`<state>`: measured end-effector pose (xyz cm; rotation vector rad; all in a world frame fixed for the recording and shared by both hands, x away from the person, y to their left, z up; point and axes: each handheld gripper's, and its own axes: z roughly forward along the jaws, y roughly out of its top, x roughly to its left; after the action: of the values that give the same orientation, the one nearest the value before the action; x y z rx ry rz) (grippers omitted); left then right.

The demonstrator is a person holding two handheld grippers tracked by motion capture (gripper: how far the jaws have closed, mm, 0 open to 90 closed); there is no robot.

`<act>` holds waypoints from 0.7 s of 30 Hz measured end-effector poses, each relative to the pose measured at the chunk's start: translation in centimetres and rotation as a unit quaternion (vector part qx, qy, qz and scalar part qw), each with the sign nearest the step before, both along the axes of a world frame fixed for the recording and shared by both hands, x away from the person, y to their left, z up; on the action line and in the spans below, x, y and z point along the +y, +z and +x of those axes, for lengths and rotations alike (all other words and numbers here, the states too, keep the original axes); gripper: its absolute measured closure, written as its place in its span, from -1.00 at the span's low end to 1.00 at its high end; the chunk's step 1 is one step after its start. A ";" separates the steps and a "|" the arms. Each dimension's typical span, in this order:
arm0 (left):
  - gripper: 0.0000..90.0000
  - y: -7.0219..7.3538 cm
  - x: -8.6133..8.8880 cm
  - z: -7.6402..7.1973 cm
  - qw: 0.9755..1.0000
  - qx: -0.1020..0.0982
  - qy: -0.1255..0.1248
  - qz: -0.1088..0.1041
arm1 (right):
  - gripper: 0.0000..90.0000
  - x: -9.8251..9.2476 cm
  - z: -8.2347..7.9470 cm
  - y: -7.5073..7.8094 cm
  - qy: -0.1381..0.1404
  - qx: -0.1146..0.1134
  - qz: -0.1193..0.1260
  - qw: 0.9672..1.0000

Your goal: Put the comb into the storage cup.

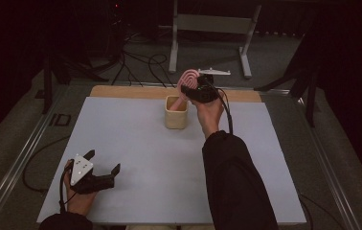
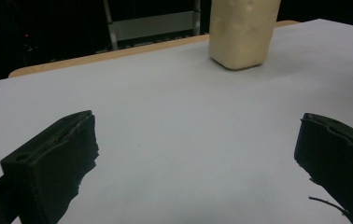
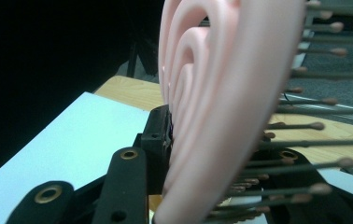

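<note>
Your right gripper (image 1: 194, 89) is clamped on the pink brush (image 3: 221, 93), jaws pressing its head from both sides, bristles jutting toward 3 o'clock in the right gripper view. The brush's long axis runs steeply down, handle end dipping into the cup (image 1: 175, 111) just below, toward 7 o'clock from the jaws in the high view. The brush is smooth ridged plastic; the cup a cream, rounded square. Your left gripper (image 1: 103, 168) rests well apart near the table (image 1: 136, 153) corner, jaws wide, holding nothing.
</note>
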<state>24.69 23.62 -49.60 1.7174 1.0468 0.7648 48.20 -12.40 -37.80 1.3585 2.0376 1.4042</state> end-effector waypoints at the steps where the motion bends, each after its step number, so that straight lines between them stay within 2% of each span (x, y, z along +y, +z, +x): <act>1: -1.00 0.0 0.0 0.0 1.000 0.000 0.000 0.000 | 0.41 0.0 0.0 -0.1 0.002 0.000 -0.003 1.000; 21: -1.00 0.0 -0.1 0.0 1.000 0.001 -0.002 0.001 | 0.41 0.6 0.2 -0.8 0.009 0.013 -0.019 1.000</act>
<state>24.73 23.52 -49.64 1.7208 1.0441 0.7617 48.37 -11.78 -38.61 1.3522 2.0869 1.3552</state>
